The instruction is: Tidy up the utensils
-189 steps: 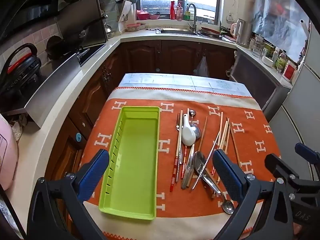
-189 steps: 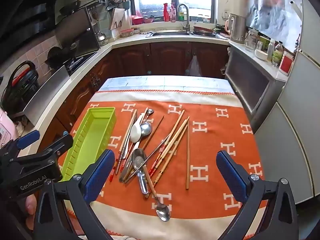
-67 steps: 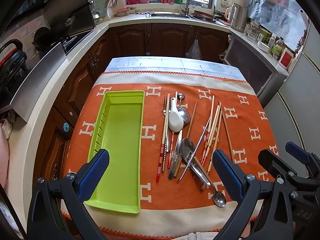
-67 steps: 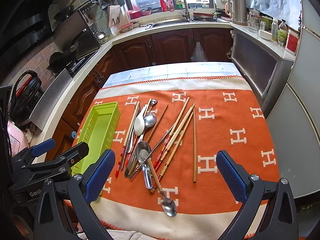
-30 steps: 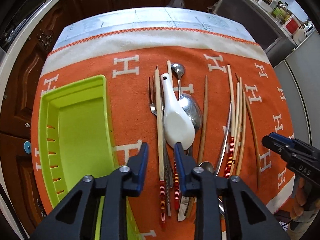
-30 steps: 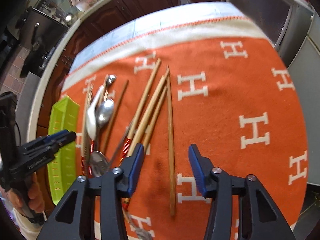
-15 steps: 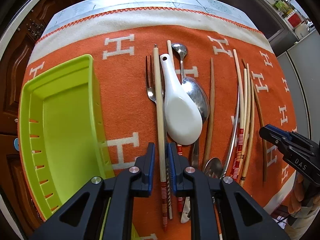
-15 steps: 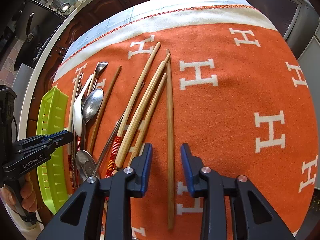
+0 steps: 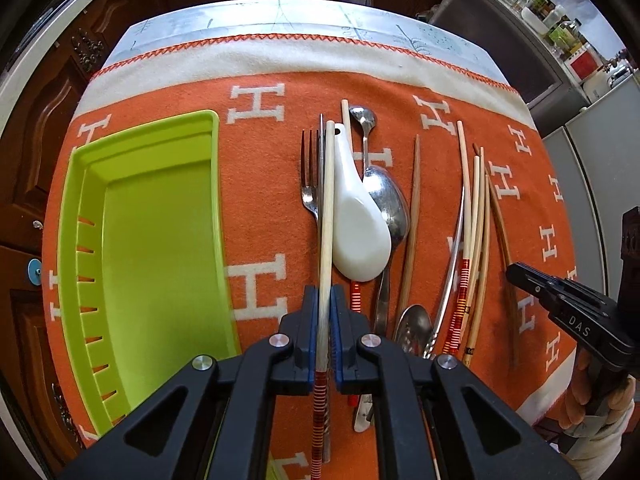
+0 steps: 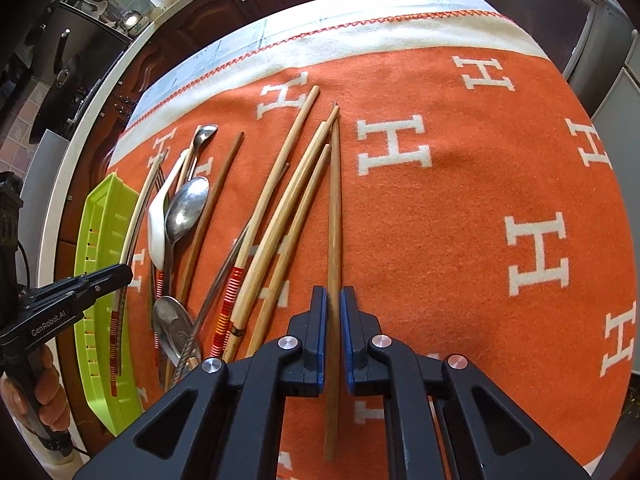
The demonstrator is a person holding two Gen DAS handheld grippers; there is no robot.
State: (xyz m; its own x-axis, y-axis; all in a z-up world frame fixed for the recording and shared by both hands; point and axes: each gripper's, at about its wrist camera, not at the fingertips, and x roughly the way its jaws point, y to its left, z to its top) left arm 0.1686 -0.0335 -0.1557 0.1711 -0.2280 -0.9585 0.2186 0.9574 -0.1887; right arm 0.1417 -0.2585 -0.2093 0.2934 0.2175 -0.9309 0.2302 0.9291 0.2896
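Left gripper (image 9: 325,336) clamps 1 pale chopstick (image 9: 327,216) and right gripper (image 10: 333,336) 1 brown chopstick (image 10: 334,216), each seized near its thick end, presumably for transfer to the empty tray (image 9: 156,248) at left.

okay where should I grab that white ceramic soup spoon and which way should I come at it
Take the white soup spoon by its narrow handle near the hole at the far end, coming straight down with a gripper across the handle. The bowl looks too wide and rounded to pinch. Mind the neighbours: a pale chopstick lies along one side and a metal spoon overlaps the other, so there is little room.
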